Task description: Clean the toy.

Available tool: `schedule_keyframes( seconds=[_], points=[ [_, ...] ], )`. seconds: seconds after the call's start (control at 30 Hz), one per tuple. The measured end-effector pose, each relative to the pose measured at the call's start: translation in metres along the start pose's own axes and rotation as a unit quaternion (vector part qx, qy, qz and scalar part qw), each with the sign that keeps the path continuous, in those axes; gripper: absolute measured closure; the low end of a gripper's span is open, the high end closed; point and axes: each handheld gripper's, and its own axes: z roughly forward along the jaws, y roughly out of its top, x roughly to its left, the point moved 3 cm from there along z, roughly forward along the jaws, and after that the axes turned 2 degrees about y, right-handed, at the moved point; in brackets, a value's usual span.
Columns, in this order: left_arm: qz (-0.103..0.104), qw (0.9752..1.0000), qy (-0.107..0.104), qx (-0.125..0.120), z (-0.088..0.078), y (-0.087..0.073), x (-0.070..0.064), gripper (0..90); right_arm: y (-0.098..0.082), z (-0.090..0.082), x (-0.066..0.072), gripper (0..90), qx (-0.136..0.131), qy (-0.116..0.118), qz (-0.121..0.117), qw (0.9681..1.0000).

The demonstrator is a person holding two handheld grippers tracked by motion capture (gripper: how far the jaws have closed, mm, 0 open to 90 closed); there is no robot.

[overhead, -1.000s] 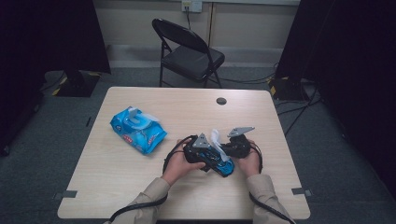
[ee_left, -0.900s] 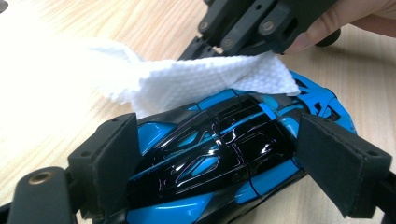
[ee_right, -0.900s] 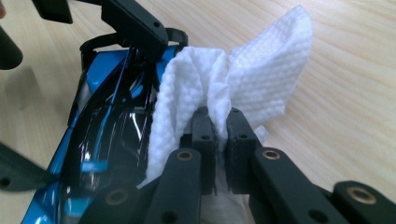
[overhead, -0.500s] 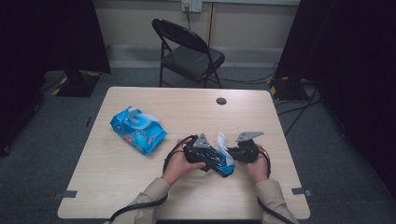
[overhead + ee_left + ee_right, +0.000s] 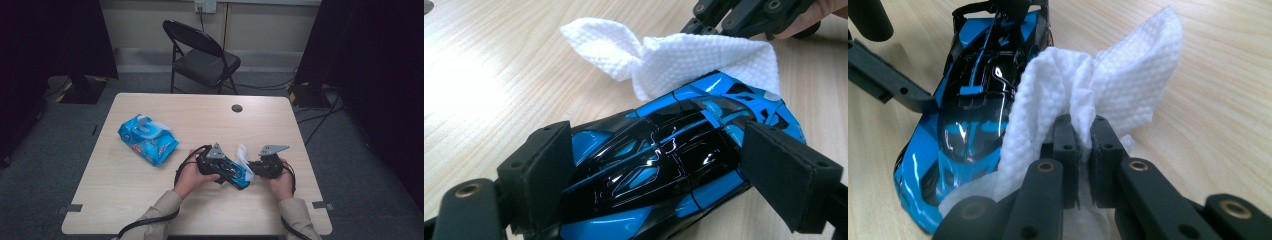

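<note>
A glossy blue and black toy car (image 5: 231, 173) lies near the table's front edge, and my left gripper (image 5: 218, 166) is shut on it. In the left gripper view the two pads (image 5: 549, 167) press on the sides of the car (image 5: 659, 160). My right gripper (image 5: 254, 167) is shut on a white wet wipe (image 5: 243, 154). In the right gripper view its jaws (image 5: 1083, 135) pinch the wipe (image 5: 1118, 75), which is draped over one end of the car (image 5: 975, 100). The wipe (image 5: 684, 60) covers the car's far end in the left gripper view.
A blue pack of wipes (image 5: 147, 139) with its flap open lies on the left part of the wooden table (image 5: 150, 200). A small black disc (image 5: 237, 108) sits near the table's far edge. A folding chair (image 5: 202, 55) stands behind the table.
My right gripper has drawn the wipe to the right along the car, away from the left gripper. The left gripper and the car have stayed in place.
</note>
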Motion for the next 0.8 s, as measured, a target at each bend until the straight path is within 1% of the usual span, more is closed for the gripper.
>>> schedule_keyframes(
  seconds=[0.1,0.23,0.33,0.5,0.63,0.67,0.8],
  points=[
    [0.002,1.0,0.0,0.002,-0.001,-0.001,0.001,13.8,-0.003,-0.003,0.0,84.6,0.0,0.0,0.001,1.0],
    [-0.001,1.0,0.0,0.0,0.0,0.0,0.0,13.8,-0.006,-0.007,0.001,84.6,0.001,0.001,0.002,1.0],
    [0.004,1.0,-0.001,0.004,0.0,0.0,0.0,13.8,-0.008,-0.011,0.002,84.6,0.002,0.0,0.004,1.0],
    [0.004,1.0,-0.001,0.005,0.0,0.0,0.0,13.8,-0.014,-0.017,0.003,84.6,0.001,-0.002,0.005,1.0],
    [0.002,1.0,-0.001,0.006,0.0,0.0,0.0,13.8,-0.018,-0.022,0.005,84.6,-0.001,0.0,0.009,1.0],
    [0.002,1.0,-0.001,0.006,0.0,0.001,0.0,13.8,-0.02,-0.024,0.006,84.6,0.0,0.0,0.007,1.0],
    [0.004,0.9999,0.0,0.009,-0.001,0.001,0.0,13.8,-0.024,-0.028,0.01,84.6,-0.001,0.0,0.011,0.9999]
  ],
)
